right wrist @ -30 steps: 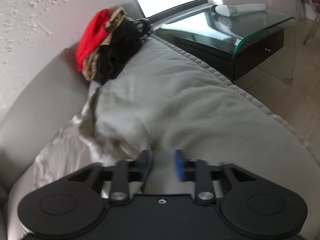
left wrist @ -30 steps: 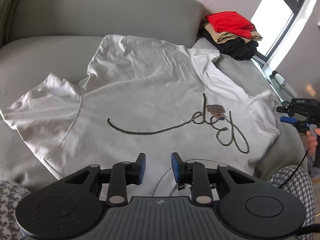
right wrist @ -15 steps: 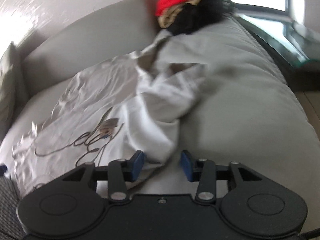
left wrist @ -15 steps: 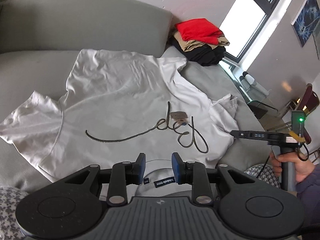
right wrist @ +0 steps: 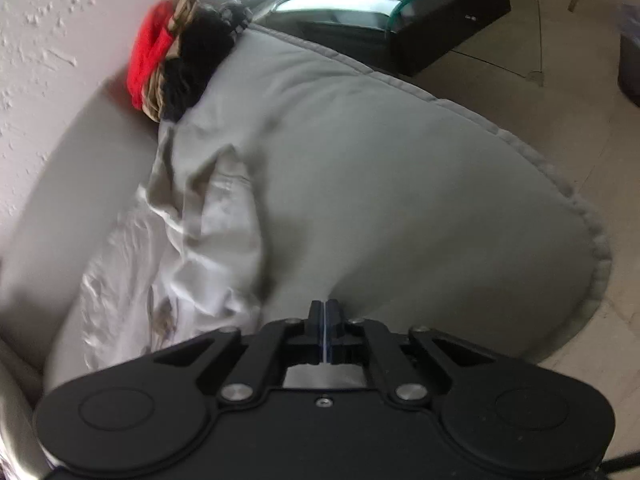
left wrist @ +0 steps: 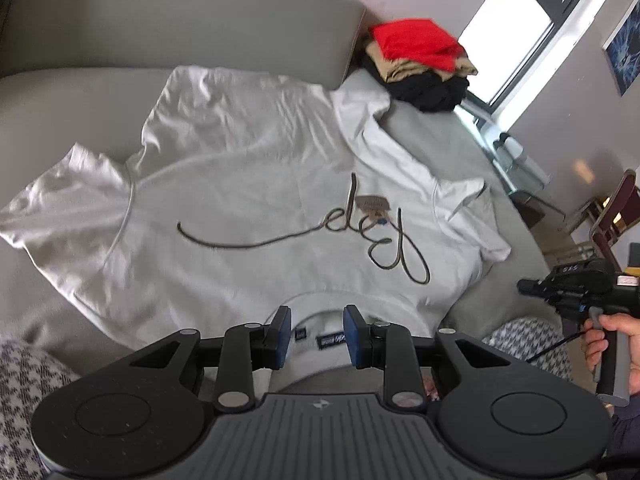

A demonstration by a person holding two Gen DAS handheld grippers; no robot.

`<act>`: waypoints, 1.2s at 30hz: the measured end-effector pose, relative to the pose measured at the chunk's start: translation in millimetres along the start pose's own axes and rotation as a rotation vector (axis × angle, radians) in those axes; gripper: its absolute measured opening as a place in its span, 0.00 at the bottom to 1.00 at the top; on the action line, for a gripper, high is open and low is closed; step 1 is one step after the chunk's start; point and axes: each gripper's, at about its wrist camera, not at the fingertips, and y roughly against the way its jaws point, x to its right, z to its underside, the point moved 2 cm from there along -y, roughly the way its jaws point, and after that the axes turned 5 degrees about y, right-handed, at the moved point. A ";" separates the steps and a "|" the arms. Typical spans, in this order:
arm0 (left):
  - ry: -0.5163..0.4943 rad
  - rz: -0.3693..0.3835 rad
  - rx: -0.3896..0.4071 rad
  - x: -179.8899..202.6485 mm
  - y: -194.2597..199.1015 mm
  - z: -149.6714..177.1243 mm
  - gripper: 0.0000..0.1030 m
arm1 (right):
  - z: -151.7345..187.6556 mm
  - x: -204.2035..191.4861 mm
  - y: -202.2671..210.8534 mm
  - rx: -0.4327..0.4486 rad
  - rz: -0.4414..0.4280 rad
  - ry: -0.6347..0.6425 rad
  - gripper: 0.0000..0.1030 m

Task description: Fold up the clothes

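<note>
Across the frame, sofa (left wrist: pixel 120 20): grey cushions fill both views; its backrest runs along the top left of the left wrist view.
Centre, T-shirt (left wrist: pixel 248 184): white, spread flat and front up on the seat, dark script lettering just right of centre, collar at the bottom centre nearest the left gripper; still unfolded.
Upper right, pile of clothes (left wrist: pixel 420 60): red on tan on black, stacked at the sofa's corner, well apart from the shirt's collar.
Bottom centre, left gripper (left wrist: pixel 314 336): fingers spread apart, holding nothing, hovering over the collar with the neck label between them.
Right edge, right gripper (left wrist: pixel 568 288): off the shirt, over the seat's bare edge; in its own view (right wrist: pixel 324 330) the pads are pressed together on nothing.
Change: 0.5 s ago the right fingers stood apart beside the near sleeve (left wrist: pixel 472 216); now they have closed empty and swung out toward the bare cushion, while the left has held its place above the collar.
Meaning: in my judgement the spreading is finished and no fold has begun; the right must reopen before taking a shoulder or sleeve.
</note>
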 end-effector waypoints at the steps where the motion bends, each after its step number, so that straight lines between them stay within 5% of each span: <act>1: -0.001 0.001 -0.005 -0.3 -0.5 0.9 0.25 | -1.6 -5.7 3.2 0.021 -0.018 0.031 0.10; 3: 0.001 0.004 -0.003 1.9 -0.4 -0.5 0.25 | -8.3 -25.7 10.9 0.081 -0.070 0.113 0.35; 5: 0.001 0.005 0.004 5.1 0.6 -2.5 0.25 | -18.9 -47.4 9.8 0.115 -0.096 0.185 0.36; 17: -0.012 -0.010 0.032 9.4 2.1 -10.3 0.25 | -87.4 -107.8 -77.3 0.004 -0.018 0.327 0.35; 18: -0.010 -0.008 0.027 8.8 -0.4 -11.1 0.25 | -86.9 -109.4 -83.7 -0.013 -0.005 0.351 0.31; 20: -0.009 -0.003 0.022 7.9 -5.5 -13.4 0.25 | -86.4 -109.9 -93.3 -0.024 -0.019 0.384 0.02; 25: -0.010 0.007 0.032 8.4 -13.1 -16.9 0.25 | -107.6 -83.5 -87.4 0.161 -0.001 0.237 0.01; 31: -0.030 0.044 0.031 17.4 -14.1 -16.2 0.25 | -100.1 -43.0 -86.1 0.127 0.135 0.215 0.04; 33: -0.043 0.054 0.036 22.3 -9.9 -16.8 0.25 | -93.2 -39.1 -68.0 0.129 0.147 0.233 0.16; 36: -0.061 0.086 0.050 29.7 1.0 -18.3 0.25 | -76.9 -44.1 -36.0 0.112 0.013 0.282 0.34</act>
